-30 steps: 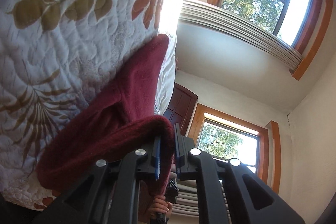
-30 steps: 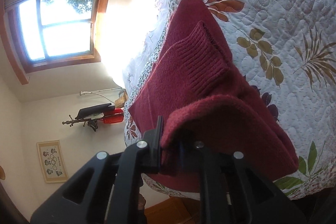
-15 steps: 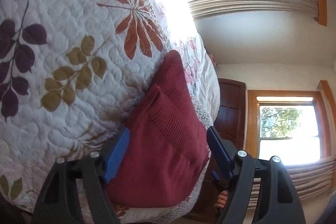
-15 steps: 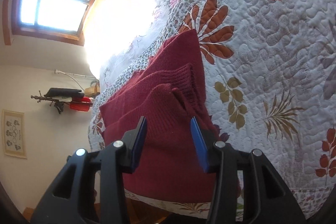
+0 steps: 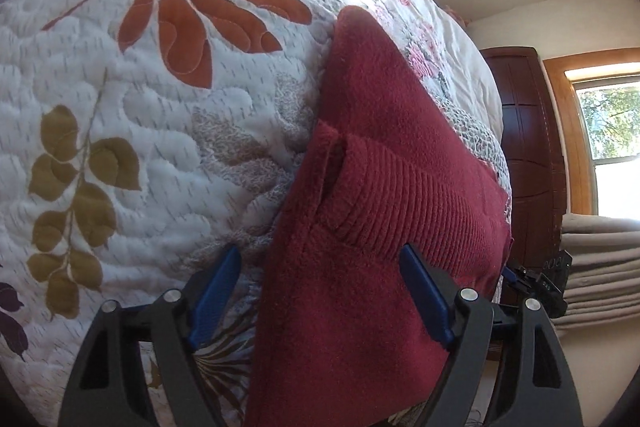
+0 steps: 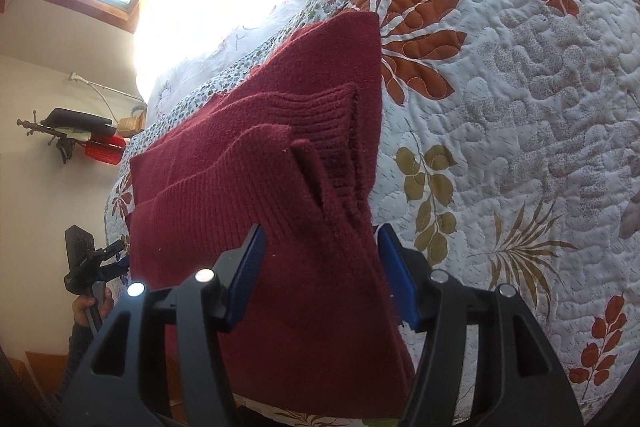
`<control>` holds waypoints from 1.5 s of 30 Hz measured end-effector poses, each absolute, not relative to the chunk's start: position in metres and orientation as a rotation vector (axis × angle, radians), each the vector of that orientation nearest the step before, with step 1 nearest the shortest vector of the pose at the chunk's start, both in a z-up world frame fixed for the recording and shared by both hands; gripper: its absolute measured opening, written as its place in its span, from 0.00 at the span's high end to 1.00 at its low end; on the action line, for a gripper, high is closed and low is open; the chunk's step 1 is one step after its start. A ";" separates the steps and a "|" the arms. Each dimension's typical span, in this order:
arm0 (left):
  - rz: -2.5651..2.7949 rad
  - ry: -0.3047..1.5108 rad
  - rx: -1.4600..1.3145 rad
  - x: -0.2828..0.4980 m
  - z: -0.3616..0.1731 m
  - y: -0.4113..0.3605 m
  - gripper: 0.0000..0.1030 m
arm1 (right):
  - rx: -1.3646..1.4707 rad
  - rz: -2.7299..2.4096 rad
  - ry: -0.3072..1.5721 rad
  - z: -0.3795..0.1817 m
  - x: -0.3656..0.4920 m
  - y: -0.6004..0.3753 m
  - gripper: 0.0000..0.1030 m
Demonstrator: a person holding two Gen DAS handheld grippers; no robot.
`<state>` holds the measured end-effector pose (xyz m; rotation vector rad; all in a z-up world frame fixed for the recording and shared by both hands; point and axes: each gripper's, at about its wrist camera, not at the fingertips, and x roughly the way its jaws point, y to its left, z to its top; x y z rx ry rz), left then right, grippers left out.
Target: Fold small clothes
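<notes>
Quilted bed cover, white with leaf print; maroon knit garment, folded, now lying flat on the quilt, released since a second ago; left tongs apart, straddling the garment's near edge; right tongs likewise apart over its opposite near corner, formerly clamped.

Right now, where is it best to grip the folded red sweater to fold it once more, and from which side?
Probably at the near edge of the red sweater, one open gripper per corner: left gripper, right gripper. Come in low from the bed's edge; the layers end there, stacked flat on the quilt, so the fingers can pinch them all.
</notes>
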<state>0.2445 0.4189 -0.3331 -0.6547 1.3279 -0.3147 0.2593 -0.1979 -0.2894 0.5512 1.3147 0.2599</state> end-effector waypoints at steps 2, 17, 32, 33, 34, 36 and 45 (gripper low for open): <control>-0.330 1.315 -0.643 0.243 -0.329 0.415 0.36 | 0.517 0.257 1.318 -0.289 0.261 -0.195 0.43; -0.306 1.162 -0.598 0.225 -0.300 0.403 0.91 | 0.408 0.256 1.293 -0.272 0.255 -0.176 0.87; -0.310 1.015 -0.480 0.196 -0.242 0.398 0.91 | 0.316 0.195 1.226 -0.238 0.231 -0.176 0.92; -0.312 1.002 -0.480 0.194 -0.238 0.394 0.91 | 0.323 0.197 1.213 -0.234 0.228 -0.176 0.92; -0.312 0.991 -0.482 0.191 -0.234 0.395 0.91 | 0.331 0.201 1.201 -0.230 0.224 -0.176 0.92; -0.313 0.969 -0.482 0.185 -0.226 0.391 0.91 | 0.343 0.205 1.181 -0.220 0.219 -0.176 0.92; -0.369 0.826 -0.450 0.183 -0.161 0.391 0.91 | 0.390 0.233 1.045 -0.156 0.220 -0.186 0.93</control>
